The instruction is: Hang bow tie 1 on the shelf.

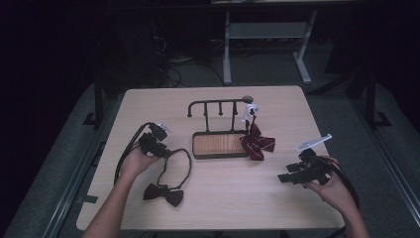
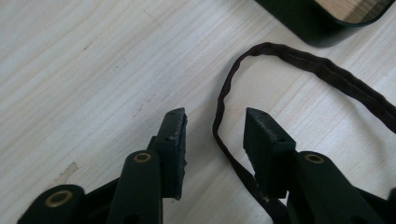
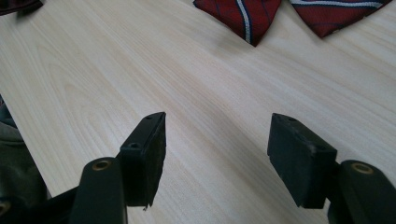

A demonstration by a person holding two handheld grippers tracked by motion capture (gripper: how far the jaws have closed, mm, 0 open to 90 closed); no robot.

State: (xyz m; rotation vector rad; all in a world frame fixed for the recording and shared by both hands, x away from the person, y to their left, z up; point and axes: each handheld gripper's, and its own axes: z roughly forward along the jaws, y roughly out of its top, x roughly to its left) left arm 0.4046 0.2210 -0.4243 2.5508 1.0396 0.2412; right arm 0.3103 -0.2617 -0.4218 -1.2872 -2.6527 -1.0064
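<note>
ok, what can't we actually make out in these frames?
- Bow tie strap: left gripper view, its near end passes out of sight behind the right jaw.
- Dark bow tie: high view, clasp too small and dim to tell.
- Striped bow tie: right gripper view, cut off by the top edge.
- Rack: high view, hook details too small.

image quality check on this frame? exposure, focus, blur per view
High view: dim, room beyond the table nearly black, dark bow tie low in contrast. Left gripper view: bright and sharp on the strap, jaw bases slightly soft. Right gripper view: evenly lit, striped bow tie crisp, no glare.
</note>
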